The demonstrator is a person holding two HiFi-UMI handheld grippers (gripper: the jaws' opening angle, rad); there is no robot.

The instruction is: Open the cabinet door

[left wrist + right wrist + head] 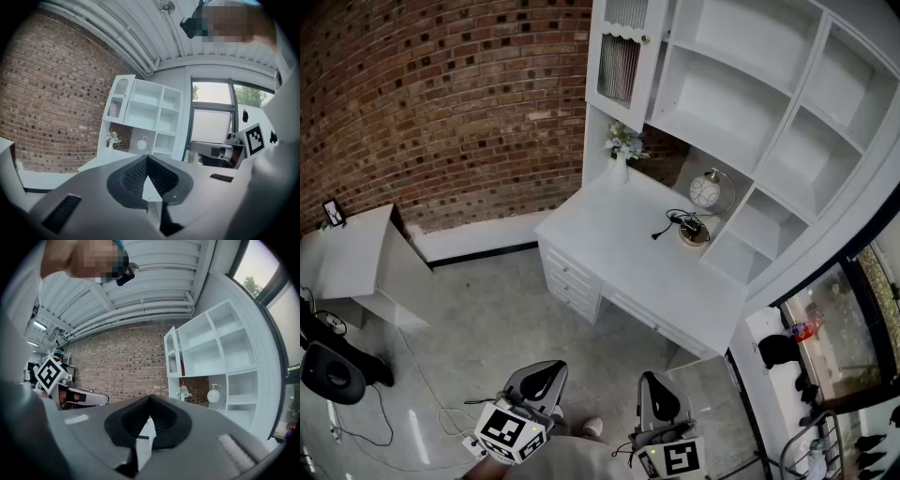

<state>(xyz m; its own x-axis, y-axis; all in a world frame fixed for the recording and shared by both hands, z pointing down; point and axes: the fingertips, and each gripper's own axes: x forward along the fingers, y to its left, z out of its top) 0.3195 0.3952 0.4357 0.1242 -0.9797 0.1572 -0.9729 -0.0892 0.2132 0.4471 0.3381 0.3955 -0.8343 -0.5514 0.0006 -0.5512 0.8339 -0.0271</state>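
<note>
Both of your grippers are held low in front of you, side by side, well short of the furniture; the left gripper (542, 375) has its jaws together on nothing, and the right gripper (656, 389) is likewise closed and empty; the only print on them is the black-and-white square markers on their cubes.

The cabinet door (619, 58), ribbed-glass with a small knob (645, 38) at its right edge, fills the top left bay of the white hutch (769, 122), beside the brick wall (441, 103); whether it sits fully flush you cannot tell.

Bare grey floor (487, 319) lies between you and the white desk (609, 234), whose front edge and drawers (570, 279) run diagonally across your path.

On the desktop below the door stands a vase of flowers (623, 145); further right are a globe lamp (705, 192) and a black cable (668, 227).

Off to your left are a small white table (352, 253), a black chair (333, 373) and a cord trailing on the floor (412, 370).
</note>
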